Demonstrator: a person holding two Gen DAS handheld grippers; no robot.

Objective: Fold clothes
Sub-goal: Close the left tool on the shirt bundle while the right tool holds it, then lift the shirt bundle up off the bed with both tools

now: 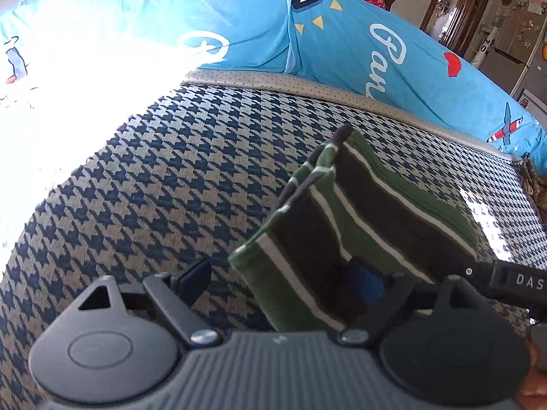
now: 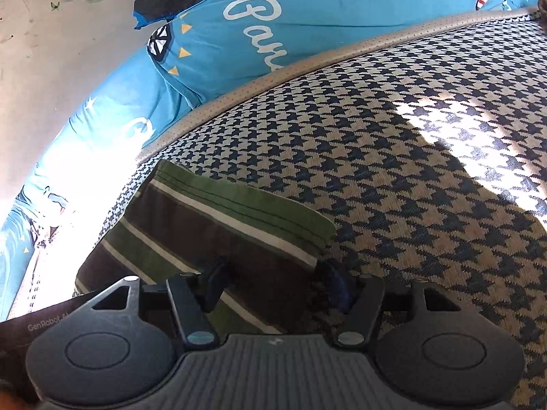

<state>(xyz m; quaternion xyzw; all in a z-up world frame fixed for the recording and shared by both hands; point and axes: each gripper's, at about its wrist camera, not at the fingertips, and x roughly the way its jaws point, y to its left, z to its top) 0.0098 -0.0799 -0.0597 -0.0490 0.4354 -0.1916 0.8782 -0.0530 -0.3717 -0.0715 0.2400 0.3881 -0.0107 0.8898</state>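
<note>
A folded garment (image 1: 369, 212) with green, black and white stripes lies on the houndstooth-patterned surface (image 1: 177, 177). In the left wrist view it sits at the right, and its near edge reaches in between the fingers. My left gripper (image 1: 280, 276) is open wide; the blue pad of its right finger (image 1: 364, 278) shows against the cloth. In the right wrist view the garment (image 2: 205, 218) lies at the lower left. My right gripper (image 2: 275, 283) is open over the garment's near right corner, with its left finger (image 2: 215, 280) above the stripes. The right gripper's body (image 1: 512, 280) shows at the left view's right edge.
A blue printed cushion (image 1: 342, 37) runs along the back of the surface, behind a beige dotted border (image 2: 307, 65). Harsh sunlight washes out the left side (image 1: 68, 109). A fridge (image 1: 523, 34) and a doorway (image 1: 454, 10) stand far right. A pale wall (image 2: 51, 34) is at the upper left.
</note>
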